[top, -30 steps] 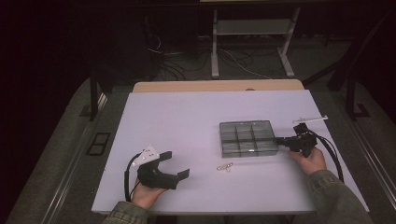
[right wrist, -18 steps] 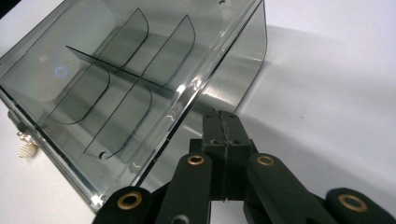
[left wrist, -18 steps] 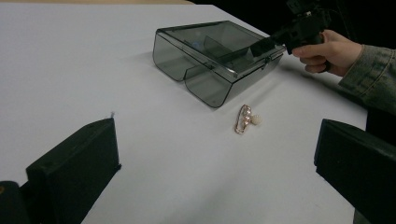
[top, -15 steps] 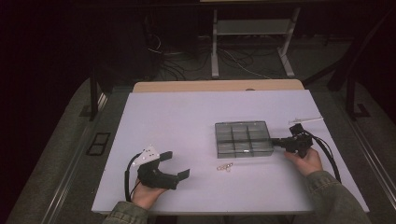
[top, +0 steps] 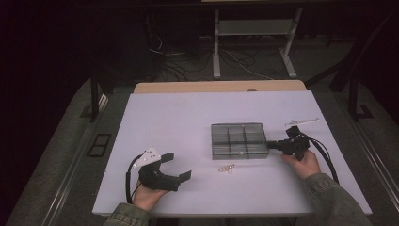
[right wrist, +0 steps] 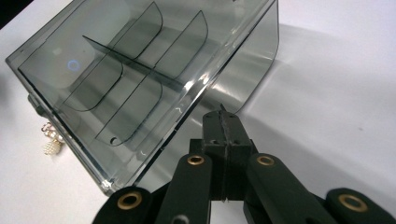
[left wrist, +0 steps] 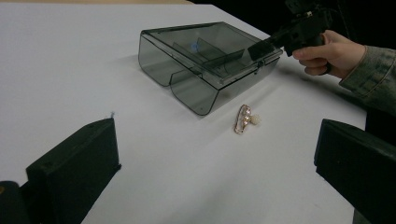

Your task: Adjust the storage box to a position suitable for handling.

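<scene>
Overhead, right gripper (top: 272, 145) sits closed, tip against the smoky box (top: 239, 141) at its right edge; left gripper (top: 176, 165) rests open, well apart. Left gripper view: brooch (left wrist: 244, 119) lies just before the box. Right gripper view: shut jaws meet the box's side wall (right wrist: 254, 60).

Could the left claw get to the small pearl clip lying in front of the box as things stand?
Probably yes: the left claw stands open, and only bare table lies between it and the pearl clip; the box sits beyond.

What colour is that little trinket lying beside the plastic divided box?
Gold with pearly white beads, clearest in the left gripper view.
</scene>
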Action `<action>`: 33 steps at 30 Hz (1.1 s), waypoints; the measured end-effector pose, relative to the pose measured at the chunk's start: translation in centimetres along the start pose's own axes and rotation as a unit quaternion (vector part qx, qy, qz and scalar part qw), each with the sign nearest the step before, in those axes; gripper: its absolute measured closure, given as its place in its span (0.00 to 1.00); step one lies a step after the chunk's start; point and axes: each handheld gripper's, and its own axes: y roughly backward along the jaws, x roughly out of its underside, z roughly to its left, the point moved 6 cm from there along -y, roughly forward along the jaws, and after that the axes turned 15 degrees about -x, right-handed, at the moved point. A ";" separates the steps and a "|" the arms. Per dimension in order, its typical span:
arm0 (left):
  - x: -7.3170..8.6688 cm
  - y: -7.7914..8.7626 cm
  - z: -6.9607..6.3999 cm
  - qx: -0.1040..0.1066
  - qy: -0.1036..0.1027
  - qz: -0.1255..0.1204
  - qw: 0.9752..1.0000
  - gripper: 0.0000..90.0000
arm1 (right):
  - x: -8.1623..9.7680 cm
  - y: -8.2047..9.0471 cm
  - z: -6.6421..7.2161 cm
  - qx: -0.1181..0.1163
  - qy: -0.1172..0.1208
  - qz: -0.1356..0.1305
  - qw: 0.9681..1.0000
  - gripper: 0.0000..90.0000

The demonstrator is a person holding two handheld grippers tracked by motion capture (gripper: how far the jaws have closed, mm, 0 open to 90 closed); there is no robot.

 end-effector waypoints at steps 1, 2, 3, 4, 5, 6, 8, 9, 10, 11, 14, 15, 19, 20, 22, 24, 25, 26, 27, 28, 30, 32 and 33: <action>0.0 0.0 0.0 0.000 0.000 0.000 1.000 0.00 | 0.0 -0.1 0.1 0.000 0.001 0.001 1.000 1.00; 0.0 0.0 0.0 0.000 0.000 0.000 1.000 0.00 | 0.0 -0.2 0.2 -0.001 0.002 0.002 1.000 1.00; 0.0 0.0 0.0 0.000 0.000 0.000 1.000 0.00 | -0.1 -0.3 0.3 -0.001 0.002 0.002 1.000 1.00; 0.0 0.0 0.0 0.000 0.000 0.000 1.000 0.00 | -0.1 -0.4 0.4 -0.001 0.005 0.002 1.000 1.00; 0.0 0.0 0.0 0.000 0.000 0.000 1.000 0.00 | -0.1 -0.4 0.4 -0.001 0.005 0.002 1.000 1.00; 0.0 0.0 0.0 0.000 0.000 0.000 1.000 0.00 | -0.1 -0.6 0.5 -0.003 0.004 0.003 1.000 1.00; 0.0 0.0 0.0 0.000 0.000 0.000 1.000 0.00 | -0.2 -0.7 0.6 -0.003 0.005 0.004 1.000 0.99; 0.0 0.0 0.0 0.000 0.000 0.000 1.000 0.00 | -0.3 -0.9 0.6 -0.003 0.004 0.003 1.000 1.00; 0.0 0.0 0.0 0.000 0.000 0.000 1.000 0.00 | -0.3 -1.0 0.7 -0.003 0.006 0.004 1.000 1.00; 0.0 0.0 0.0 0.000 -0.001 0.000 1.000 0.00 | -0.3 -1.1 0.7 -0.004 0.006 0.003 1.000 1.00; 0.0 0.0 -0.1 0.000 -0.001 0.001 1.000 0.00 | -0.5 -1.4 0.9 -0.006 0.007 0.004 1.000 1.00; 0.0 0.0 -0.1 0.000 -0.001 0.001 1.000 0.00 | -0.5 -1.5 1.0 -0.007 0.008 0.005 1.000 1.00; 0.0 0.0 0.0 0.000 -0.002 0.001 1.000 0.00 | -0.6 -2.0 1.3 -0.010 0.011 0.007 1.000 1.00; 0.0 0.0 -0.1 0.000 -0.002 0.002 1.000 0.00 | -0.6 -2.1 1.3 -0.010 0.010 0.007 1.000 1.00; 0.0 0.0 -0.1 -0.001 -0.002 0.002 1.000 0.00 | -0.7 -2.2 1.4 -0.011 0.011 0.007 1.000 1.00; 0.0 0.0 0.0 -0.001 -0.003 0.002 1.000 0.00 | -0.7 -2.4 1.5 -0.010 0.011 0.007 1.000 1.00; 0.0 0.0 -0.1 0.000 -0.003 0.002 1.000 0.00 | -0.7 -2.4 1.5 -0.010 0.011 0.007 1.000 1.00; 0.0 0.0 -0.1 0.000 -0.002 0.002 1.000 0.00 | -0.8 -2.4 1.5 -0.009 0.012 0.006 1.000 1.00; 0.0 0.0 -0.1 0.000 -0.002 0.002 1.000 0.00 | -0.8 -2.6 1.5 -0.009 0.010 0.006 1.000 1.00; 0.0 0.0 -0.1 0.000 -0.002 0.002 1.000 0.00 | -0.8 -2.6 1.4 -0.009 0.011 0.006 1.000 0.99; 0.0 0.0 -0.1 0.000 -0.002 0.002 1.000 0.00 | -0.9 -2.7 1.5 -0.010 0.011 0.006 1.000 1.00; 0.0 0.0 -0.1 0.000 -0.002 0.001 1.000 0.00 | -0.9 -2.8 1.6 -0.011 0.011 0.007 1.000 0.99; 0.0 0.0 -0.1 0.000 -0.002 0.001 1.000 0.00 | -1.0 -3.0 1.7 -0.012 0.014 0.007 1.000 1.00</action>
